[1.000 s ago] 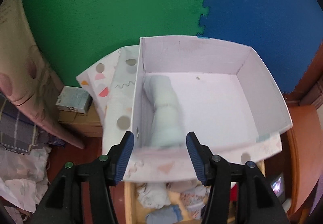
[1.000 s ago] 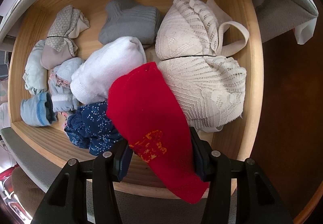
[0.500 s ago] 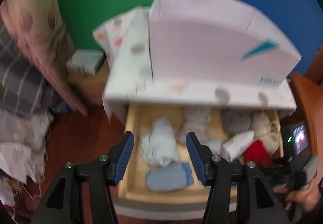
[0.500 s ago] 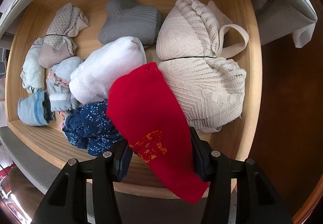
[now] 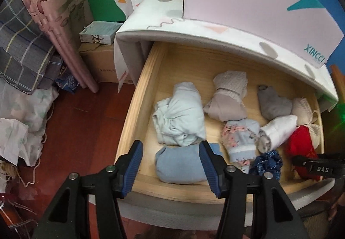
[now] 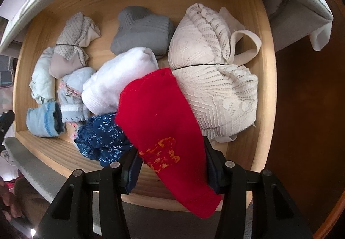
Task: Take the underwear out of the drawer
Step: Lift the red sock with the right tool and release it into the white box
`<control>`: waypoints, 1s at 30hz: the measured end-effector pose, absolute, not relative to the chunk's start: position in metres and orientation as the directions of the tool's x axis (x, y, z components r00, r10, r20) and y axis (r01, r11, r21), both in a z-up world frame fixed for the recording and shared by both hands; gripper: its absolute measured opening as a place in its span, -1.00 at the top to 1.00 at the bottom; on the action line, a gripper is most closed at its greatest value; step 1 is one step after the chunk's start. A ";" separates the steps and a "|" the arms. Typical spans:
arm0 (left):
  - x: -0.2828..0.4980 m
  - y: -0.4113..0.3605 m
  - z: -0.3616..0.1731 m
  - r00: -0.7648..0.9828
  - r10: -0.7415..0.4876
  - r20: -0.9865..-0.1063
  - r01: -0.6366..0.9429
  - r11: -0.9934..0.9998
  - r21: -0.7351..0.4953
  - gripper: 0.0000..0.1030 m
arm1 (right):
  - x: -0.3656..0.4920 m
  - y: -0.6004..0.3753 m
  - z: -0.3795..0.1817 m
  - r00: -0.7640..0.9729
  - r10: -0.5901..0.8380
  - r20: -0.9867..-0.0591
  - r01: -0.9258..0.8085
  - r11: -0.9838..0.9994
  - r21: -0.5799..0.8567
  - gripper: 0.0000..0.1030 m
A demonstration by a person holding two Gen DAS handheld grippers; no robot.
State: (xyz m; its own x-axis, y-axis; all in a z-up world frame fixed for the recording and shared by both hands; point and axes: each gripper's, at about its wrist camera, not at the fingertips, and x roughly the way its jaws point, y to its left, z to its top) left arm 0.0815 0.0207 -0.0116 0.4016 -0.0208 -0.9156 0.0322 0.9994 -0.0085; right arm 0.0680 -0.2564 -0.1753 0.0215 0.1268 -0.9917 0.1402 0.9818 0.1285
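The wooden drawer stands pulled out, with several rolled pieces of underwear in it. My left gripper is open above the drawer's left front, its blue pads on either side of a light blue roll below, with a pale mint piece just behind. My right gripper points down and is shut on a red piece with orange print, which hangs past the drawer's front edge. In the left wrist view the red piece and the right gripper show at the right.
Also in the drawer lie a cream lace bra, a white roll, a grey piece and a navy dotted piece. A white box stands on the cloth-covered top. Cartons, a curtain and bedding crowd the left floor.
The left gripper has come down from over the white box on top to just above the drawer's left front. The right gripper keeps its hold on the red piece, hardly moving.
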 end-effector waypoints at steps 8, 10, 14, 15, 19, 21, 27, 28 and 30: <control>0.081 0.025 -0.011 0.424 -0.055 -0.904 0.020 0.998 -0.052 -0.07 | 0.068 -0.264 -0.156 0.066 0.172 -0.983 0.143 0.973 0.180 0.09; 0.082 0.022 -0.013 0.414 -0.048 -0.909 0.027 0.999 -0.041 -0.07 | 0.071 -0.266 -0.144 0.079 0.197 -0.977 0.149 0.967 0.207 0.09; 0.082 0.013 -0.015 0.415 -0.049 -0.909 0.062 0.998 -0.025 -0.07 | 0.073 -0.268 -0.108 0.112 0.194 -0.975 0.117 0.971 0.207 0.09; 0.081 0.012 -0.015 0.417 -0.044 -0.908 0.066 0.998 -0.019 -0.07 | 0.073 -0.269 -0.101 0.119 0.199 -0.973 0.112 0.971 0.212 0.09; 0.080 0.010 -0.014 0.423 -0.043 -0.905 0.071 0.997 -0.014 -0.07 | 0.073 -0.270 -0.065 0.154 0.210 -0.966 0.099 0.969 0.226 0.09; 0.080 0.012 -0.014 0.423 -0.051 -0.905 0.068 0.997 -0.024 -0.07 | 0.074 -0.273 -0.043 0.183 0.206 -0.961 0.091 0.970 0.225 0.09; 0.079 0.014 -0.013 0.427 -0.050 -0.903 0.063 0.998 -0.025 -0.07 | 0.087 -0.275 0.025 0.291 0.187 -0.938 0.052 0.976 0.210 0.09; 0.079 0.013 -0.014 0.427 -0.049 -0.903 0.064 0.998 -0.024 -0.07 | 0.090 -0.276 0.036 0.308 0.184 -0.933 0.046 0.977 0.208 0.09; 0.080 0.013 -0.014 0.426 -0.045 -0.903 0.065 0.998 -0.019 -0.07 | 0.103 -0.277 0.060 0.345 0.171 -0.923 0.029 0.981 0.193 0.09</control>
State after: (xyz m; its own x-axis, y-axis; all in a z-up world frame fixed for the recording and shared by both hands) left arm 0.0796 0.0131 -0.0141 0.4262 -0.0454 -0.9035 0.0652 0.9977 -0.0194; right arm 0.1027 -0.2768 0.0597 0.3451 0.1713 -0.9228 0.0286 0.9808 0.1928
